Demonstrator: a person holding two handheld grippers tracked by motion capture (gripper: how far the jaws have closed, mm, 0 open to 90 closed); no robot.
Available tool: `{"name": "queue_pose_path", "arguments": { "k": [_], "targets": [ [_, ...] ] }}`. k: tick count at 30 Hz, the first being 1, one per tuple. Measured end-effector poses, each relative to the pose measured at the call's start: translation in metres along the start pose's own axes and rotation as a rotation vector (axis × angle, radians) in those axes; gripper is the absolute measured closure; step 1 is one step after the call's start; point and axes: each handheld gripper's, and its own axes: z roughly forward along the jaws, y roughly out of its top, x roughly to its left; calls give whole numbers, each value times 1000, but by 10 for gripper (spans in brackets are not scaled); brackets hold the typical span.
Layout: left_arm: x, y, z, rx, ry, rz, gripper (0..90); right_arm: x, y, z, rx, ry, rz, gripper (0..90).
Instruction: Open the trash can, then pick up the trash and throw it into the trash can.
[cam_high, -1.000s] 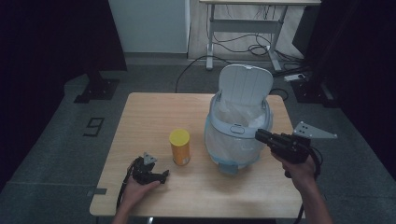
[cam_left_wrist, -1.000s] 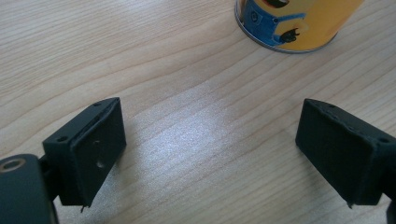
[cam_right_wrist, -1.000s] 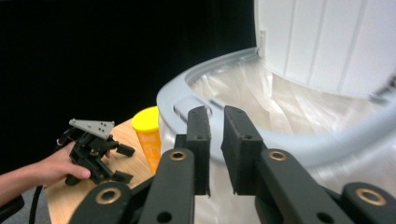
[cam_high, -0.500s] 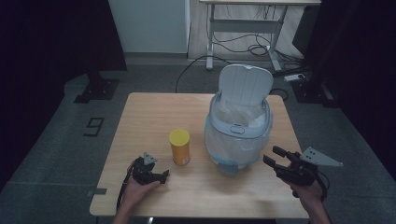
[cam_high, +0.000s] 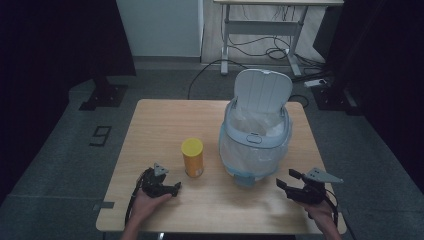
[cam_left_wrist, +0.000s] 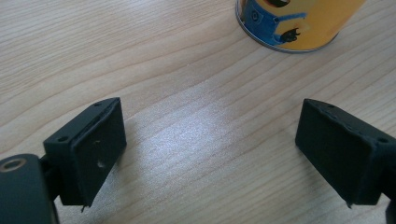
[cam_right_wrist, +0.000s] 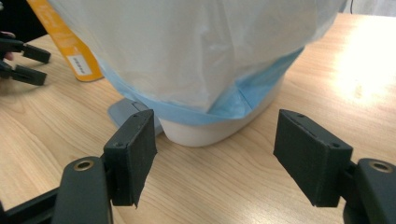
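A yellow can (cam_high: 192, 157) with a cartoon print (cam_left_wrist: 299, 23) stands upright near the table's middle. To its right is a pale blue pedal bin (cam_high: 255, 140) lined with a white bag (cam_right_wrist: 210, 70), its lid up. My left gripper (cam_high: 175, 188) lies on the table just left of the can; its jaws (cam_left_wrist: 215, 154) have just closed a little, stay wide apart and hold nothing. My right gripper (cam_high: 289, 179) is low at the front right, aimed at the bin's base. Its jaws (cam_right_wrist: 219, 158) have just been opening and hold nothing.
The wooden table (cam_high: 165, 125) has bare room at the back left. The bin's grey pedal (cam_right_wrist: 123, 112) sticks out toward the front edge. Beyond the table are a desk frame (cam_high: 260, 30) and cables on the floor (cam_high: 260, 50).
My right gripper has dropped from the bin's front rim to table height at the front right, and its jaws have spread apart. The left hand, can and bin have stayed put.
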Motion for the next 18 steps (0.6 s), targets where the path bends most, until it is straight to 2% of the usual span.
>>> {"name": "queue_pose_path", "arguments": {
  "k": [6,14,18],
  "targets": [
    [1,-1,-2,5,8,-4,97,-2,-3,1,6,-8,6,291],
    [3,2,-13,-63,-17,-7,96,-2,-8,3,24,-6,2,292],
    [4,3,-18,-100,-52,-10,91,-1,-9,3,40,0,3,292]
  ]
}}
